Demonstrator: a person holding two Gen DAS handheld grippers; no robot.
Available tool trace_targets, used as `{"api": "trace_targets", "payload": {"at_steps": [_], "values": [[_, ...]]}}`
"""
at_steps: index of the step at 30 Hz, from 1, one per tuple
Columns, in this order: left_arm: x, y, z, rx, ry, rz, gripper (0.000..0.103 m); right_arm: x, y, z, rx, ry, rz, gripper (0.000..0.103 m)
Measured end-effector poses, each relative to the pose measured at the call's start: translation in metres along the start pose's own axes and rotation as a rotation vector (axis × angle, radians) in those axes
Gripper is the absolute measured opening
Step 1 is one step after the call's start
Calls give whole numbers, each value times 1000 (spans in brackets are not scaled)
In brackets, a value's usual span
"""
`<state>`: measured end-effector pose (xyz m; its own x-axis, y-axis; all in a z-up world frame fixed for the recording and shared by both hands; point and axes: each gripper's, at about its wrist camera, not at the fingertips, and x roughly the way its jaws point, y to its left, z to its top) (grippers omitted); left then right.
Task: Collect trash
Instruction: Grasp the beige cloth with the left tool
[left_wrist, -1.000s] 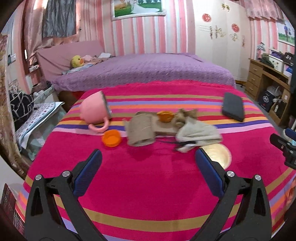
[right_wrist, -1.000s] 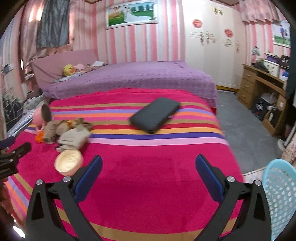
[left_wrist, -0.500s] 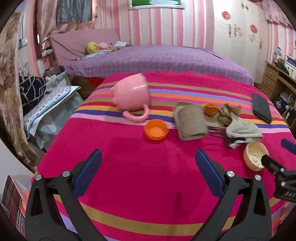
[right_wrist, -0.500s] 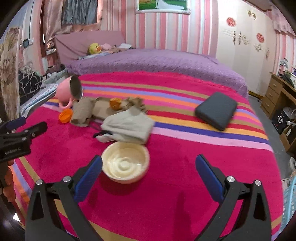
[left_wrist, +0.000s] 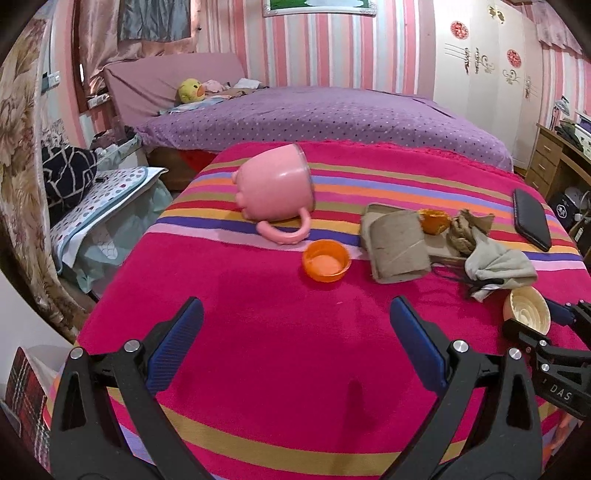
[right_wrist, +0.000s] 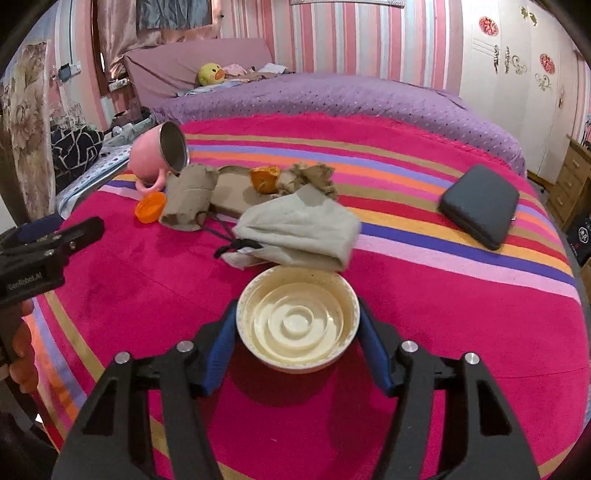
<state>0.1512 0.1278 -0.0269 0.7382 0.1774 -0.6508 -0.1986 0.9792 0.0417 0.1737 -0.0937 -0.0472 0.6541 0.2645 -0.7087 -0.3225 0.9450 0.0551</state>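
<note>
- A cream lid (right_wrist: 297, 328), lying hollow side up on the striped blanket (right_wrist: 424, 302), is seen between the blue pads (right_wrist: 221, 345) of the right gripper (right_wrist: 297, 347). Nothing is seen inside it but moulded rings.
- The right jaws have just been closing around the lid; both pads are seen against its rim, so it is taken as gripped.
- The left gripper (left_wrist: 295, 350) is held spread wide above bare blanket, with nothing between its pads.
- A pink mug (left_wrist: 275, 190) is found on its side, steel-lined mouth toward the paper scraps; no contents are seen.
- An orange cap (left_wrist: 326, 260) lies open side up just in front of the mug handle, empty.
- Trash is gathered mid-blanket: a flattened cardboard tube (left_wrist: 397, 247), an orange peel (right_wrist: 264, 178), crumpled brown paper (right_wrist: 314, 177) and a grey cloth pouch (right_wrist: 299, 230) with dark cord, the pouch just behind the lid.
- A dark case (right_wrist: 480, 205) lies apart, toward the right edge.
- Against a second ago: the lid, then off to the left of the right gripper's view, is now centred between its pads; the blue basket seen at that view's edge has gone from sight.
- In the left view the mug and cap are now nearer and more central.
</note>
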Motion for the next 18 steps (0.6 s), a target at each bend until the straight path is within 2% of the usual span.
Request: {"api": "trace_targets", "payload": {"at_steps": [7,13,18], "values": [[-1,-41,5,13,7,-68,97,-19,-53,-7,29,-16,-128,61],[-2,-96,5,88,12,-139,97,-41,-109,-14,136,-57,-172,61],[12,-133,5,149,37,-165,97,-58,-140,-20,179,-88,-200,61]]}}
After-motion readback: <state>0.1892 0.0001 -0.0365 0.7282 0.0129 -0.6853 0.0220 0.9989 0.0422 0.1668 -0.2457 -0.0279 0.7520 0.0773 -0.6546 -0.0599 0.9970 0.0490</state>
